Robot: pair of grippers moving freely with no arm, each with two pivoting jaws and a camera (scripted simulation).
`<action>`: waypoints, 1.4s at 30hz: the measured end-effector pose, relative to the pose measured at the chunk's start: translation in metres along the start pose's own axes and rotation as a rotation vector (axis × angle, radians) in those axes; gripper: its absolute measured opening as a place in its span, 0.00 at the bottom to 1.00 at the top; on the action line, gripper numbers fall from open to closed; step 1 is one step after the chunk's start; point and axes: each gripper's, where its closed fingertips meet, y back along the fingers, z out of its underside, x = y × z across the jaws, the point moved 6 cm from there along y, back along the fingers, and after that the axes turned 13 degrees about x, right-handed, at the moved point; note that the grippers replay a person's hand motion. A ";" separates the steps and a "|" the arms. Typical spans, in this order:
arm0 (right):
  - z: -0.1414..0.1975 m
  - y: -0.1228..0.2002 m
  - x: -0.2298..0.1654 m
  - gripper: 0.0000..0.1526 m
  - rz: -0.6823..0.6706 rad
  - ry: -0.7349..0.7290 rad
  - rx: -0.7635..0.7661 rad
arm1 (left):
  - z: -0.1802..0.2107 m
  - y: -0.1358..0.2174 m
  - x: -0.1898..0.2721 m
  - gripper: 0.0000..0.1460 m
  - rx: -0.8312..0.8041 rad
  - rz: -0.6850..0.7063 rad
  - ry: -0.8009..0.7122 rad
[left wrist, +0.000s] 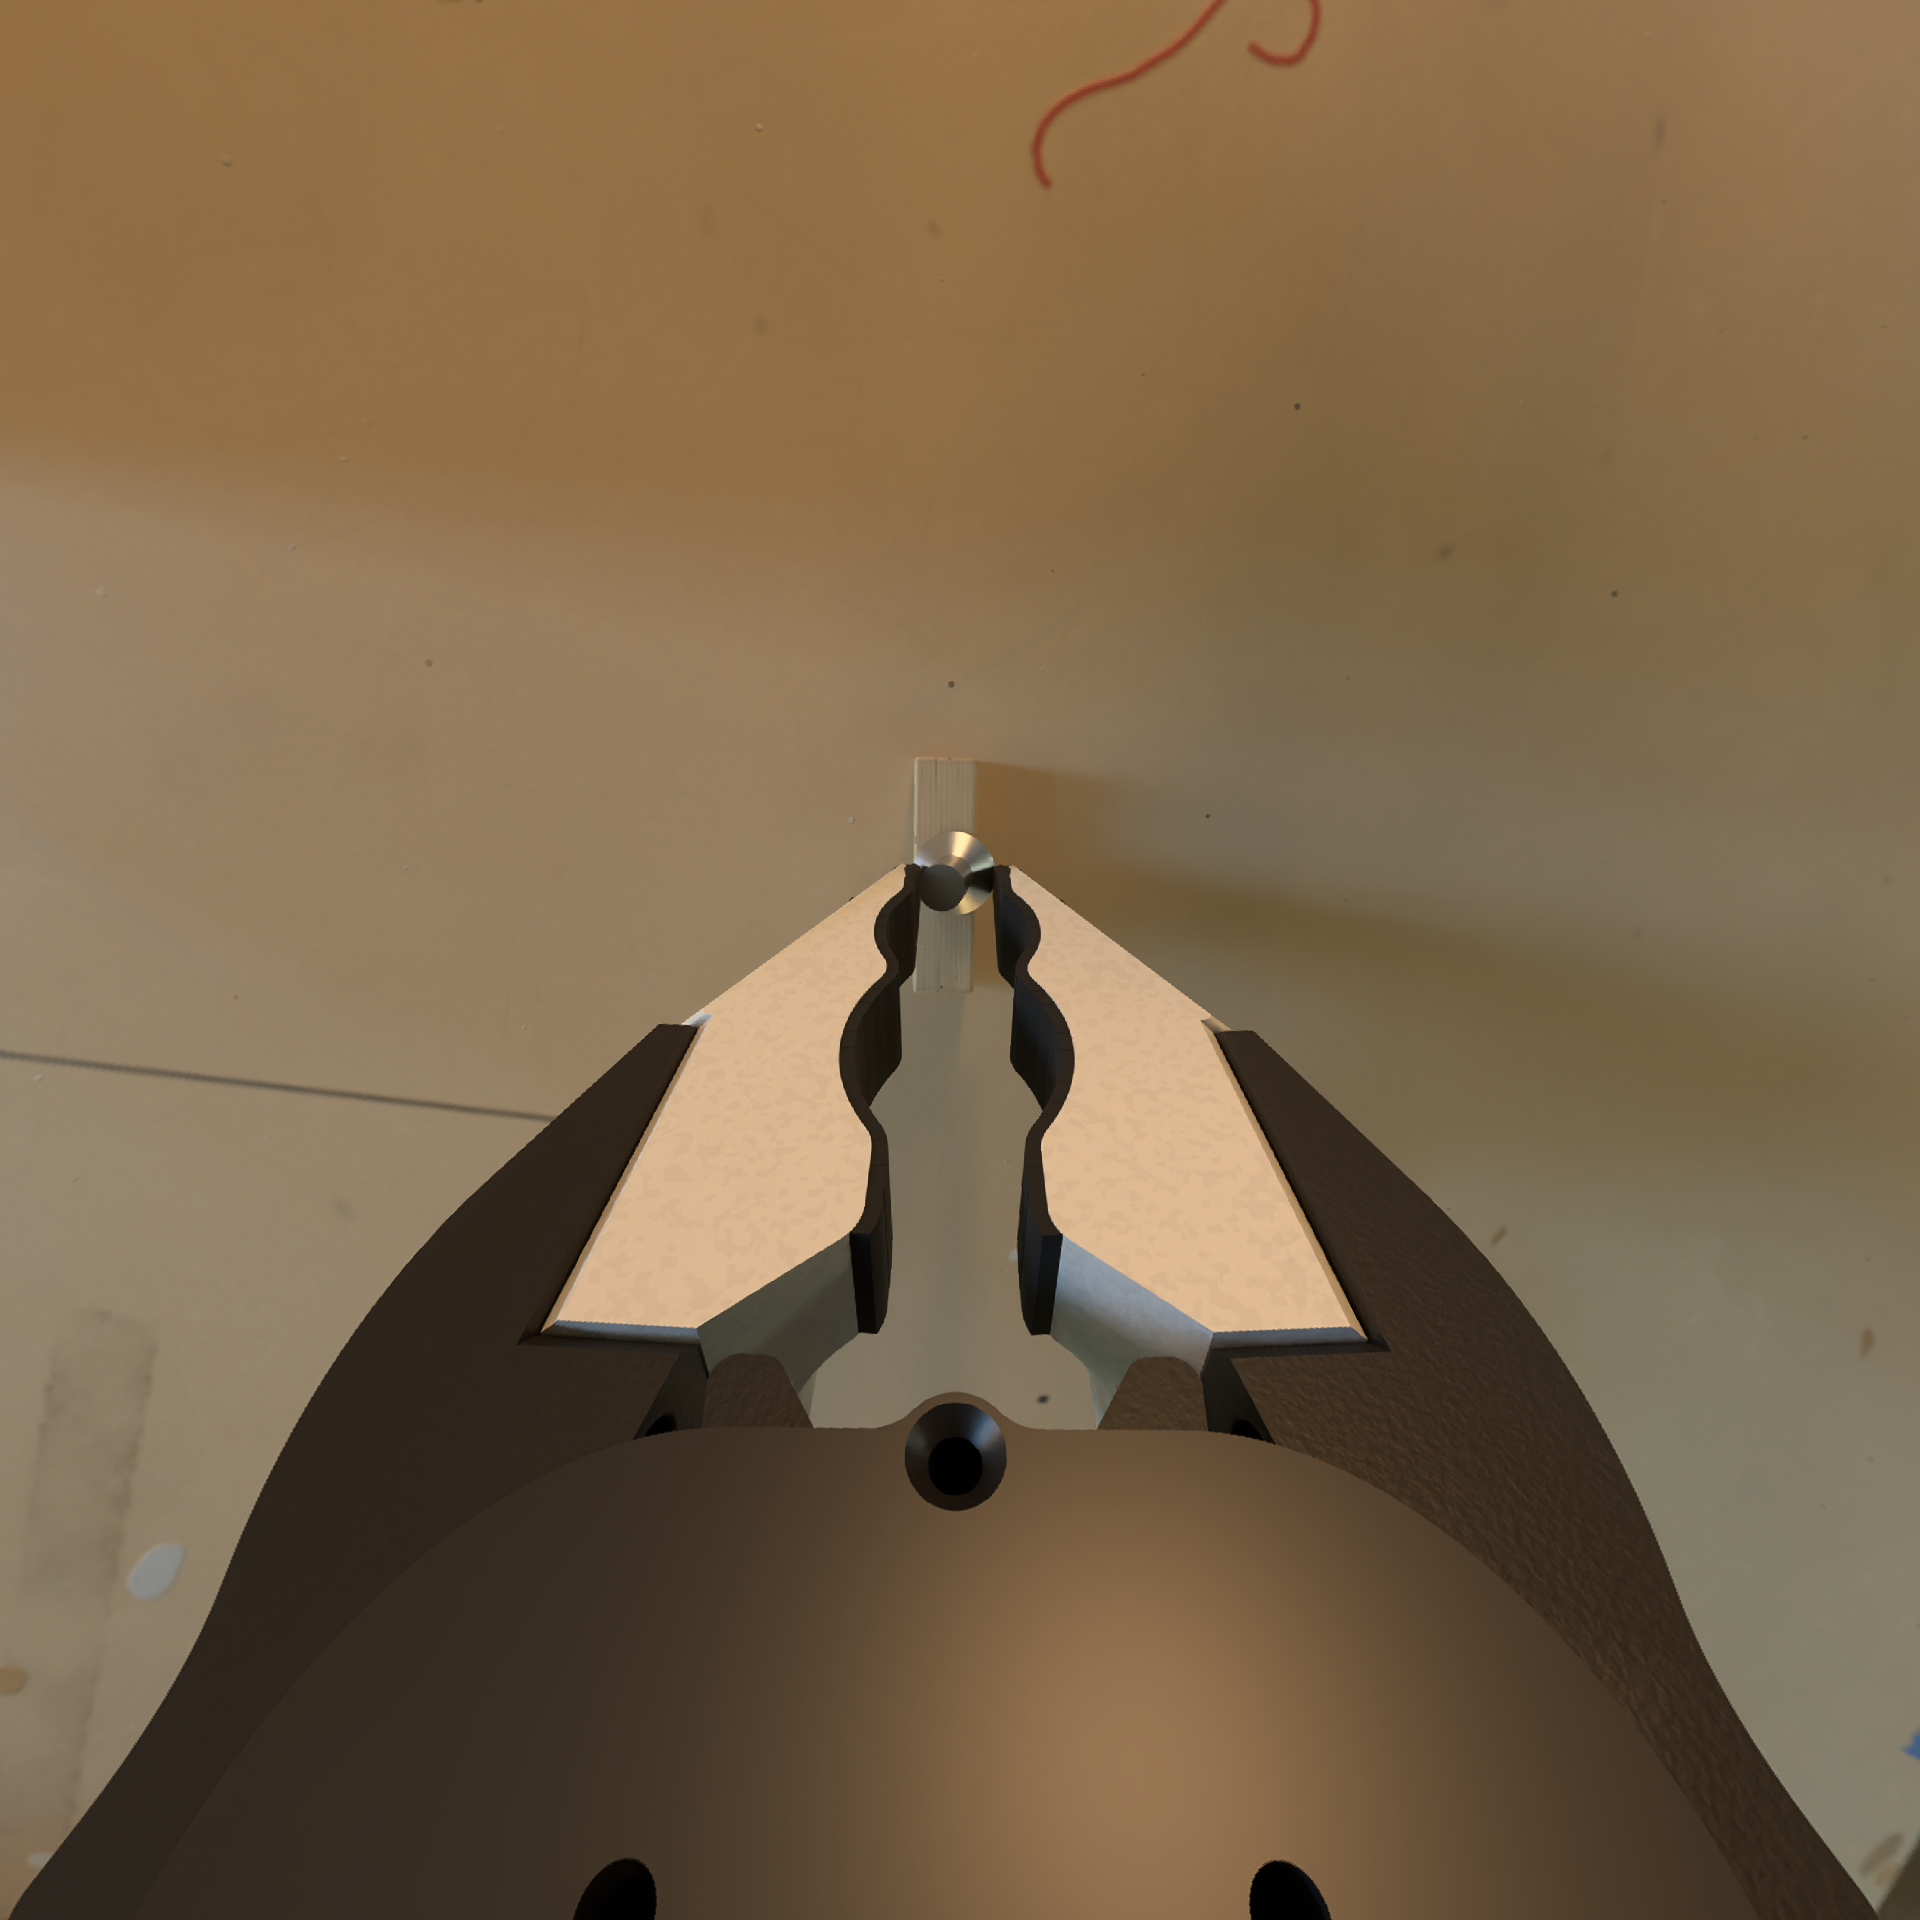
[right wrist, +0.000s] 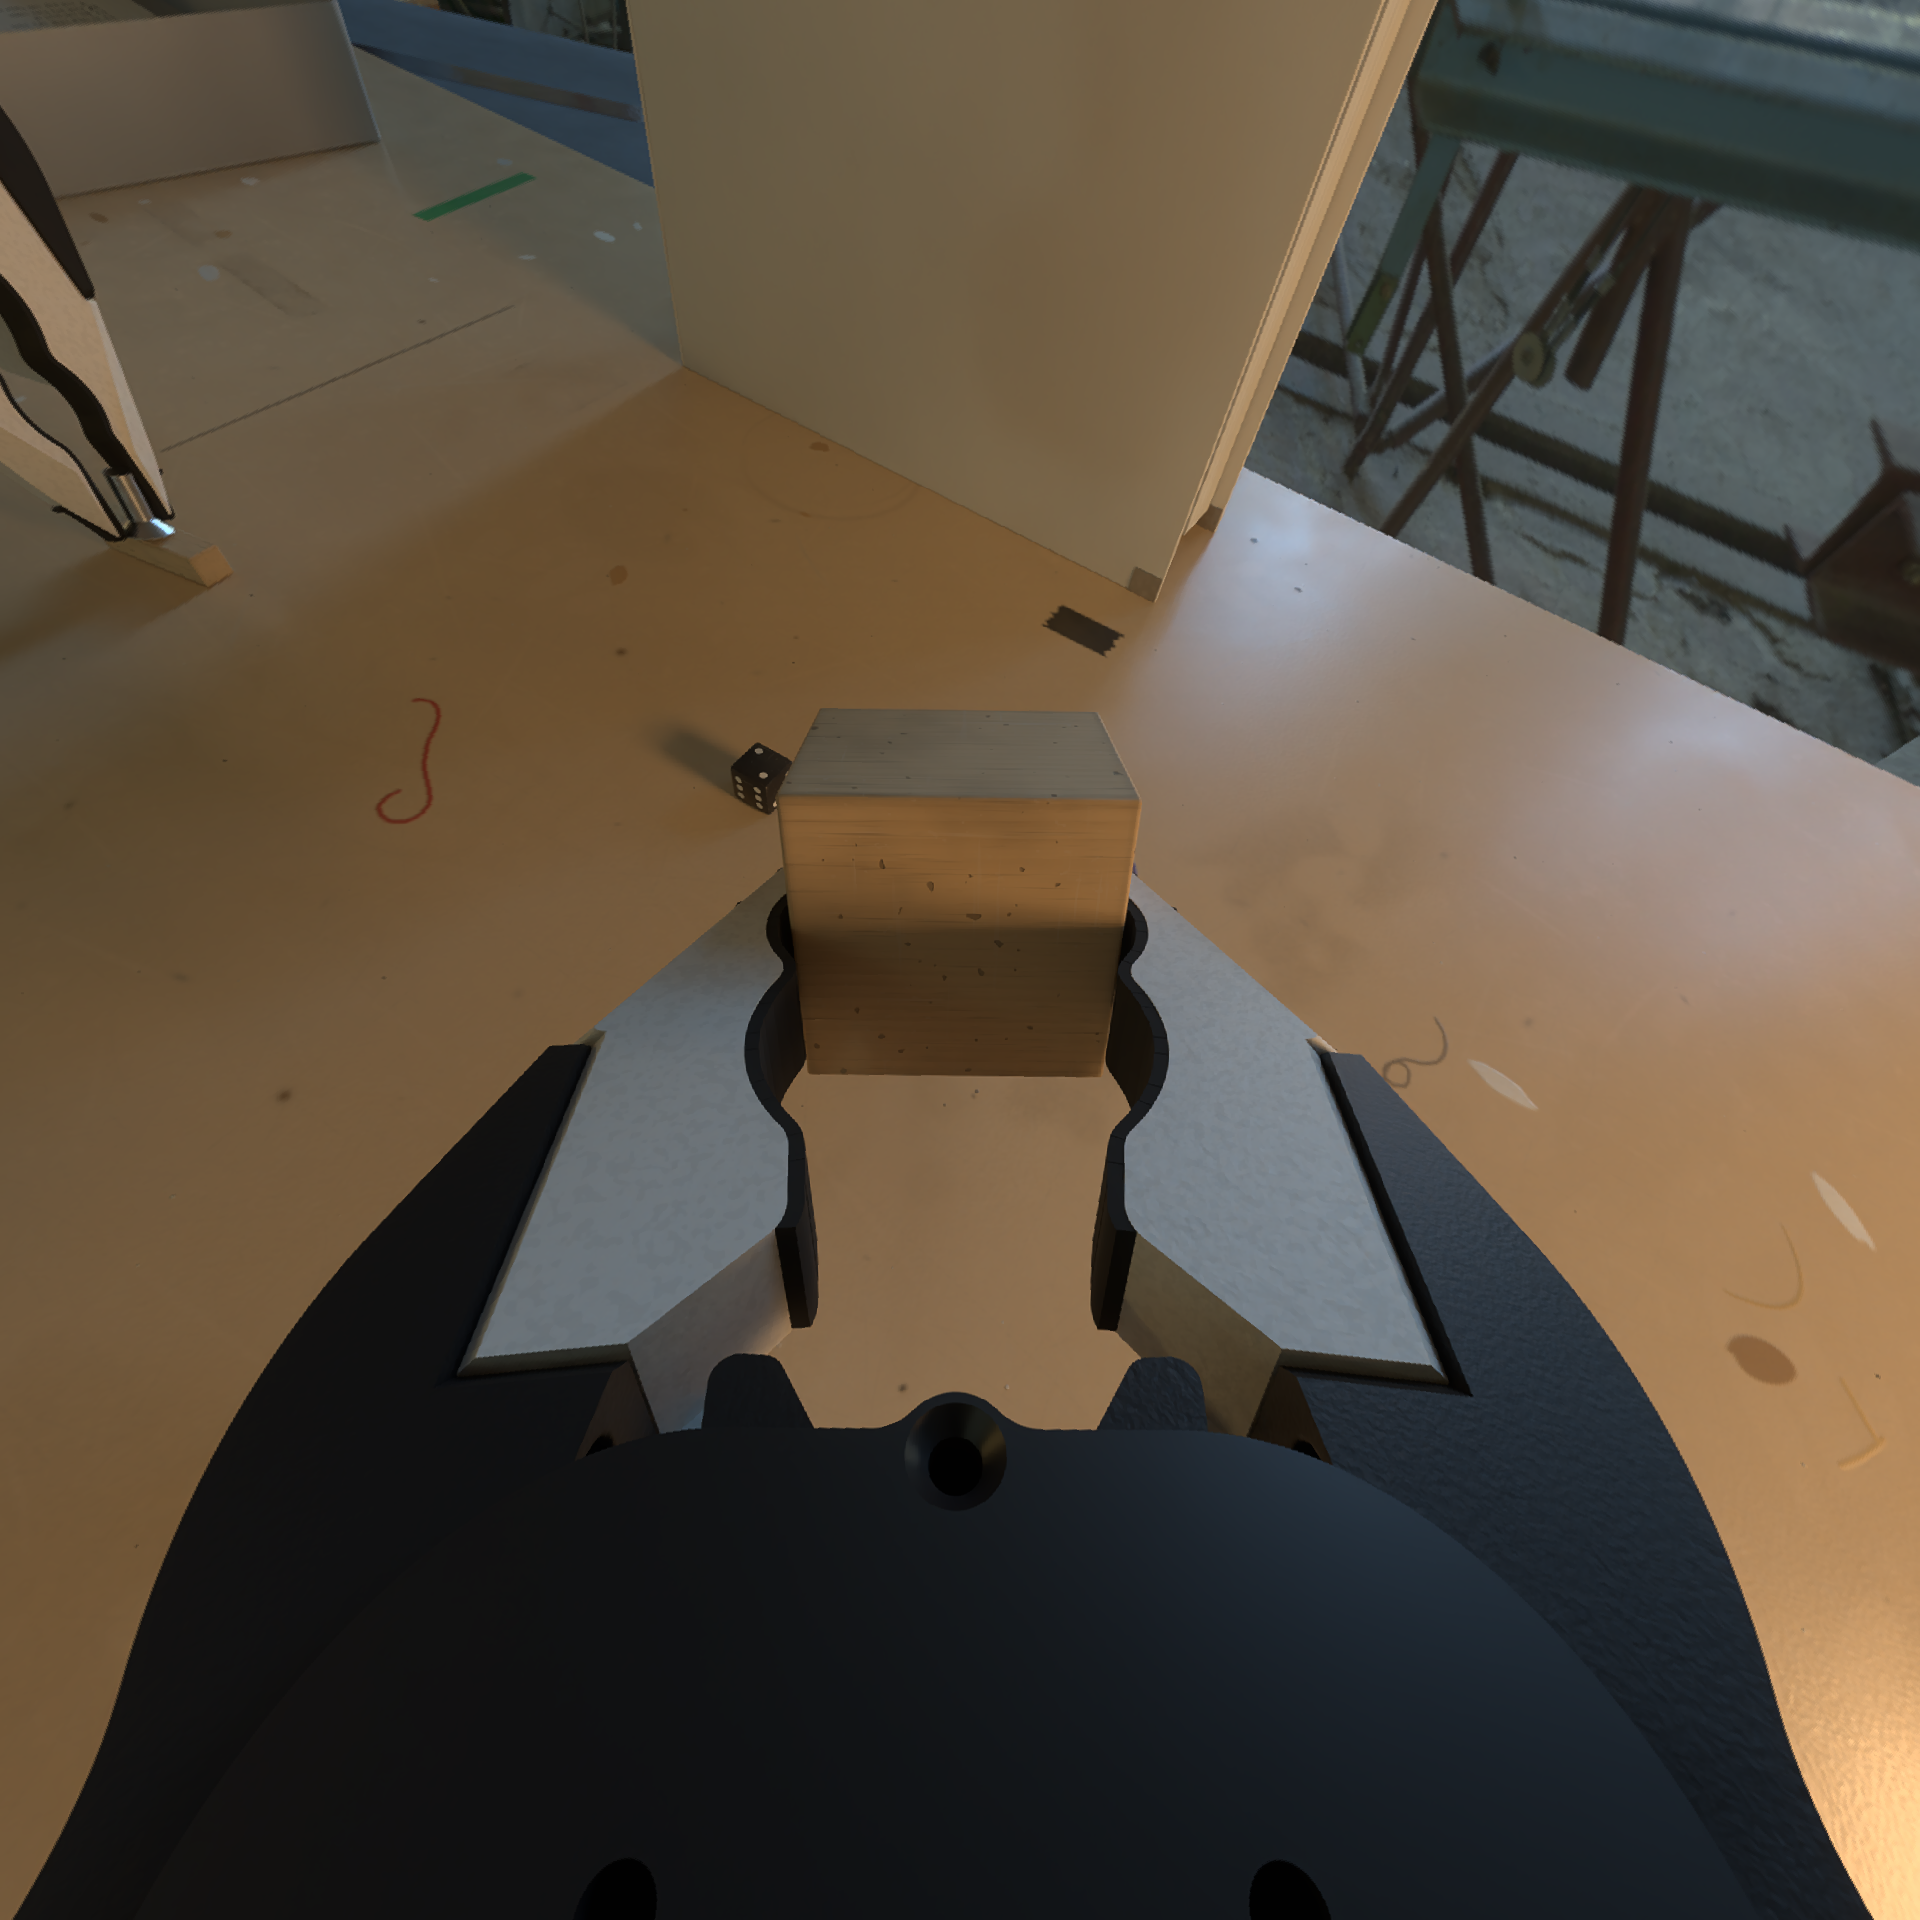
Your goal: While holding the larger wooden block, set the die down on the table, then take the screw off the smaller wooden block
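While the right gripper (right wrist: 956, 935) clamps the large pale wooden cube (right wrist: 956, 894) mid-frame, the left gripper's (left wrist: 954, 883) fingers pinch the small, slippery steel screw (left wrist: 951, 871) by its shank, on the thin pale wooden block (left wrist: 943, 821) at frame centre; the black die (right wrist: 756, 777) rests on the tan counter (right wrist: 1455, 831).

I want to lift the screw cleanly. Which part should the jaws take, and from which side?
Take the screw by its shaft, coming straight down from above. It stands upright, head down on the thin small block, so the shaft sticks up free, and the left gripper already closes on it.

Tan table (right wrist: 1351, 790) carries a black die (right wrist: 756, 777); smaller wooden block (right wrist: 187, 559); upright board (right wrist: 966, 260).
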 end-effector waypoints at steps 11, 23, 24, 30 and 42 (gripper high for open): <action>-0.005 0.005 0.002 0.37 -0.005 -0.001 0.031 | -0.007 0.042 0.006 0.09 0.185 -0.256 -0.001; -0.001 0.014 0.000 0.37 -0.023 -0.025 0.070 | -0.066 0.076 0.112 0.09 0.674 -0.778 0.014; 0.000 0.016 0.000 0.37 -0.025 -0.027 0.073 | -0.068 0.066 0.121 0.09 0.672 -0.817 0.012; 0.008 0.025 -0.004 0.37 -0.041 -0.036 0.066 | -0.078 0.000 0.157 0.09 0.796 -0.815 0.159; 0.014 0.013 -0.010 0.37 -0.086 -0.020 -0.022 | -0.089 -0.025 0.146 0.09 0.821 -0.802 0.254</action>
